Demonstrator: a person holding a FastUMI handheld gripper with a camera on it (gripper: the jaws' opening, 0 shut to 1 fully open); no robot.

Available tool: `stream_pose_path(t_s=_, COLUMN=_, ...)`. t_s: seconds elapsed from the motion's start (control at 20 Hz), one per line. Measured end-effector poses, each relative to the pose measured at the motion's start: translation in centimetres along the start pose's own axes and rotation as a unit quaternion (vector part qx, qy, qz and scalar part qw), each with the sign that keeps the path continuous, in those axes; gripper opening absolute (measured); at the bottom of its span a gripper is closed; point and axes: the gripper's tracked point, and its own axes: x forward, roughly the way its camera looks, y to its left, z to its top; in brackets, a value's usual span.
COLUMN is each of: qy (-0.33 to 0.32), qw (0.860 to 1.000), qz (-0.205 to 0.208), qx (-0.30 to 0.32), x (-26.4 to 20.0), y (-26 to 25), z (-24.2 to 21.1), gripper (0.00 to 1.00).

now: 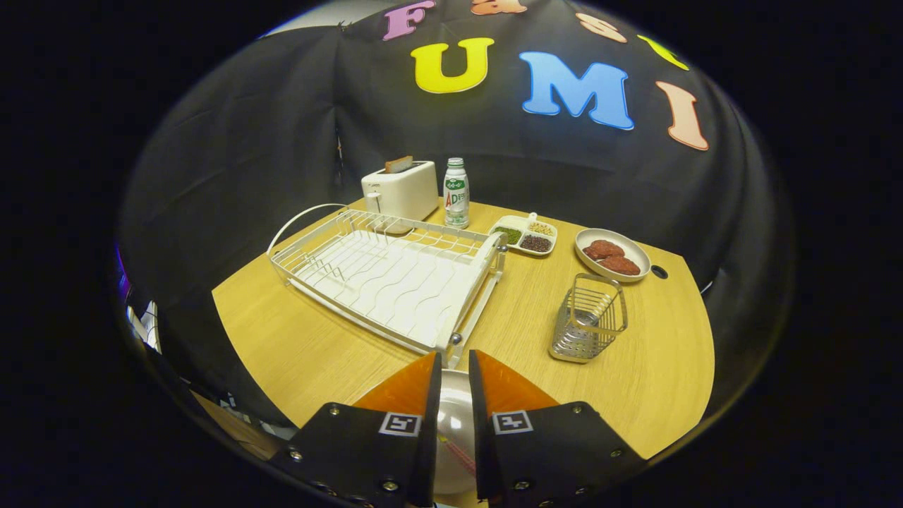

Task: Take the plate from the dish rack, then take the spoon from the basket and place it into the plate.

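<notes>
We find a wooden table (317, 339) carrying, by descending size, an empty white dish rack (388, 275) beyond the fingers, a toaster (401, 190) with bread in its slot behind the rack, a dish of meat patties (612, 255), a wire basket (589, 317) ahead and to the right of the fingers, a divided tray of beans (525, 235), and a bottle (456, 192) beside the toaster. The plate (451, 430) is already out of the rack and lies low between the fingers; a thin pinkish object appears to rest on it, which we cannot identify with certainty. The gripper (455, 370) stands with its fingers drawn narrow; whether they pinch the plate's rim or merely hover above it we cannot tell. The basket looks empty, though its lower part is hard to read. We judge the plate step complete and the spoon step either pending or done. The next move calls for confirming the spoon's whereabouts.
</notes>
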Motion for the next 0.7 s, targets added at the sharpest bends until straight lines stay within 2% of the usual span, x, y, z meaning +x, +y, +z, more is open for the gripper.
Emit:
stream_pose_path(t_s=0.15, qy=-0.032, qw=0.999, qz=-0.029, qx=0.006, x=-1.6, y=-2.4, z=2.0, gripper=0.22)
stream_pose_path(t_s=0.3, qy=-0.094, qw=0.993, qz=-0.070, qx=0.014, x=-4.4, y=-5.4, z=6.2, gripper=0.22)
stream_pose_path(t_s=0.4, qy=-0.146, qw=0.984, qz=-0.100, qx=0.026, x=-6.9, y=-7.4, z=9.8, gripper=0.22)
stream_pose_path(t_s=0.5, qy=-0.208, qw=0.969, qz=-0.130, qx=0.040, x=-9.8, y=-9.3, z=13.7, gripper=0.22)
stream_pose_path(t_s=0.55, qy=-0.234, qw=0.963, qz=-0.126, qx=0.042, x=-10.8, y=-9.4, z=15.1, gripper=0.31)
stream_pose_path(t_s=0.65, qy=-0.261, qw=0.955, qz=-0.135, qx=0.045, x=-12.4, y=-10.2, z=16.9, gripper=0.98)
stream_pose_path(t_s=0.7, qy=-0.270, qw=0.951, qz=-0.142, qx=0.043, x=-13.0, y=-10.7, z=17.5, gripper=0.97)
